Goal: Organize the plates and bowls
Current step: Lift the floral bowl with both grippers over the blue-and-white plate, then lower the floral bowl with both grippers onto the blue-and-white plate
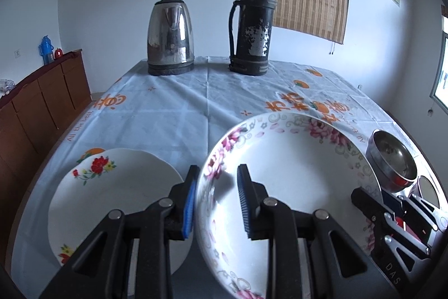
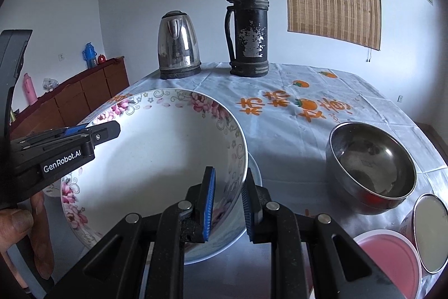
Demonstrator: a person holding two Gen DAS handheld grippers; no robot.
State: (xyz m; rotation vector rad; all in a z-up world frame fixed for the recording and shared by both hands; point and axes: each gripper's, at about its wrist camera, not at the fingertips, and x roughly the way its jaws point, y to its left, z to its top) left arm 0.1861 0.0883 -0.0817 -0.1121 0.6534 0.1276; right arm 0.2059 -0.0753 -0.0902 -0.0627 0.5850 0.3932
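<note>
A large white bowl with pink flowers on its rim [image 1: 294, 173] [image 2: 156, 159] hangs tilted over the table, held from both sides. My left gripper [image 1: 217, 168] is shut on its left rim, one pad outside and one inside; in the right wrist view it [image 2: 112, 129] reaches in from the left. My right gripper [image 2: 228, 173] is shut on the right rim, and its black body [image 1: 357, 194] shows at the bowl's far side. A white plate with red flowers [image 1: 112, 192] lies on the cloth; a plate edge [image 2: 254, 173] shows below the bowl. A steel bowl [image 1: 392, 159] [image 2: 372, 164] stands to the right.
A steel kettle [image 2: 179, 46] and a worn black thermos [image 2: 247, 27] stand at the table's far end. A pink-lidded tub [image 2: 386, 257] and a white-lidded tub [image 2: 431, 231] sit at the near right. A person's hand [image 2: 16, 220] holds the left gripper. A brown cabinet [image 1: 42, 102] lines the left wall.
</note>
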